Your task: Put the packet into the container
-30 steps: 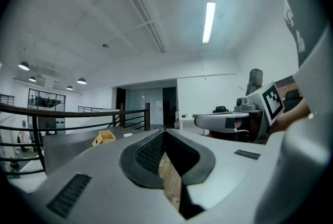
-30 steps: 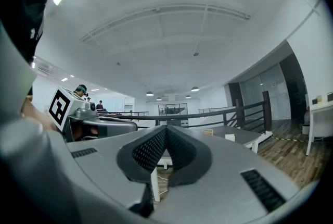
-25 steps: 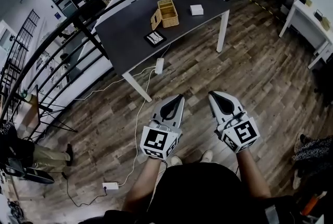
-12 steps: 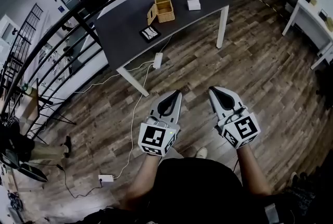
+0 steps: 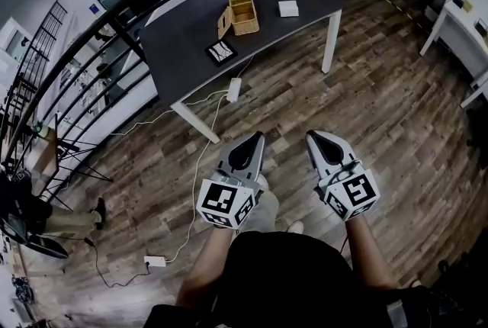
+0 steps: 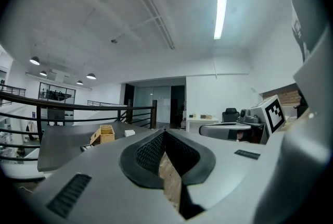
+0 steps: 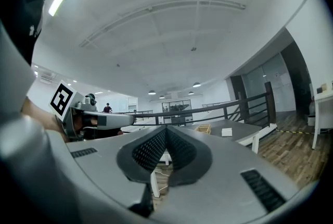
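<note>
A woven wicker container (image 5: 242, 12) with its lid hanging open stands on the dark grey table (image 5: 191, 29) far ahead. A small white packet (image 5: 288, 8) lies on the table to its right. Both grippers are held low over the wooden floor, well short of the table. My left gripper (image 5: 258, 136) is shut with nothing in it, and so is my right gripper (image 5: 312, 135). The left gripper view shows the container (image 6: 106, 134) and packet (image 6: 129, 133) beyond the closed tips (image 6: 164, 132). In the right gripper view the container (image 7: 203, 128) and packet (image 7: 226, 132) are small and distant.
A black-and-white marker card (image 5: 221, 52) lies on the table's near side. A power strip (image 5: 234, 90) and cables trail across the floor by the near table leg (image 5: 197, 123). A black railing (image 5: 91, 52) runs along the left. A white desk (image 5: 465, 21) stands at the right.
Both grippers stay shut and side by side; the left one has dropped slightly in the head view. The person's leg now shows beneath it, and the table has shifted a little.
</note>
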Tool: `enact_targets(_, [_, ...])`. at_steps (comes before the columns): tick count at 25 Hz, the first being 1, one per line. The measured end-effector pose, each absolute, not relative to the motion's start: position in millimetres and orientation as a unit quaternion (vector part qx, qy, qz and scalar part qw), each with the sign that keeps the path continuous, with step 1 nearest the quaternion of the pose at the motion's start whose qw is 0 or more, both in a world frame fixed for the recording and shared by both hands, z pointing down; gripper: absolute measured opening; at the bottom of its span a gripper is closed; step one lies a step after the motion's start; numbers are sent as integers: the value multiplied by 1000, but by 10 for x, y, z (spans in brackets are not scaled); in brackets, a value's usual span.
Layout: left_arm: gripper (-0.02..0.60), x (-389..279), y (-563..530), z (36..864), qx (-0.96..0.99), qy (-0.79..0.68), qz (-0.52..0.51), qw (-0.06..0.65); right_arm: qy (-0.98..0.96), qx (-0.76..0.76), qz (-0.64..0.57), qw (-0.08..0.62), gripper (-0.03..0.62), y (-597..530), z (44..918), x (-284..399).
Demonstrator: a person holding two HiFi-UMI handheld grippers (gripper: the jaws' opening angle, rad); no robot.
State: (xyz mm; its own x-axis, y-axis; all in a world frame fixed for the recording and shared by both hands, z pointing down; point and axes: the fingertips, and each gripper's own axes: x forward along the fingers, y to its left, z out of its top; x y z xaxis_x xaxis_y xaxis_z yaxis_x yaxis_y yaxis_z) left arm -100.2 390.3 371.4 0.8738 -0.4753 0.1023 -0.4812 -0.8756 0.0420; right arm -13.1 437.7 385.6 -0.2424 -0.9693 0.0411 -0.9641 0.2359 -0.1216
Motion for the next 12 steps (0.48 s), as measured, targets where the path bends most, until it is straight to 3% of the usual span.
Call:
enact_targets(7, [7,-836,3301,3801,970,-239,49,20,782,-620,-68,-11,5,3810,4003,40])
enact_targets(12, [8,-762,2685,3794,972,-230,52,25,775,-629,-54,19,5,3145,3871,100])
